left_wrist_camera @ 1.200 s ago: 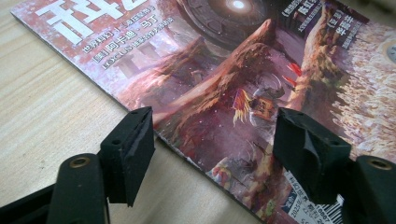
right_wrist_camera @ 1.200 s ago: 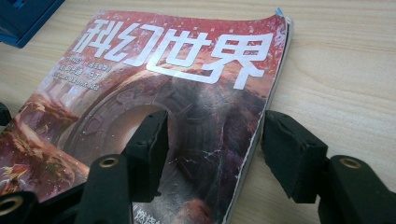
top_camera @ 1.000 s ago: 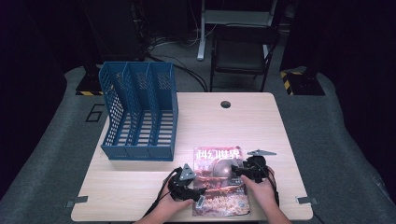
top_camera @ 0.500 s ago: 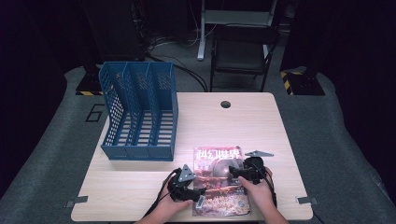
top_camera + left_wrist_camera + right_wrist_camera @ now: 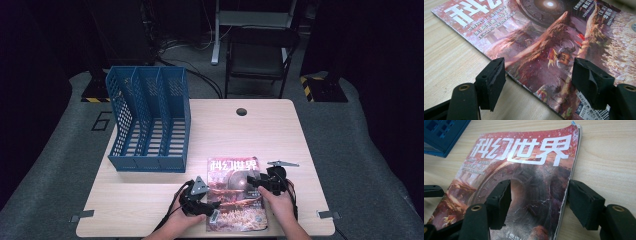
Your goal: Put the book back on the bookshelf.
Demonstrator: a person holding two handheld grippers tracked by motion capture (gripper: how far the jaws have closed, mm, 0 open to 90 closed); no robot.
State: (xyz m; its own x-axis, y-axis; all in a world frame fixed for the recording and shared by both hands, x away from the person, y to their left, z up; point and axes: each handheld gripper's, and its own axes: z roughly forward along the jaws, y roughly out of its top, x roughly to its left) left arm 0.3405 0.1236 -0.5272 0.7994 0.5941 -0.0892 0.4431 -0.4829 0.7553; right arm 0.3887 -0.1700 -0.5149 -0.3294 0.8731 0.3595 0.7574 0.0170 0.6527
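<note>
Left tongs (image 5: 212, 212) spread, straddling magazine (image 5: 234, 192) left edge, unmoved since earlier frame; right tongs (image 5: 252, 181) spread over magazine right edge, jaws just closing slightly, pads not pressing; magazine flat on desk (image 5: 280, 135) front, same spot; blue file rack (image 5: 150, 125) beyond, unchanged.

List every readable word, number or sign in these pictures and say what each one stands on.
"科幻世界": large white title on the magazine cover.
"6": marking on the grey floor mat left of the table.
Small print under the title, top-corner blurbs and barcode digits on the magazine: too small or blurred to read.
Blue file rack: no text.
</note>
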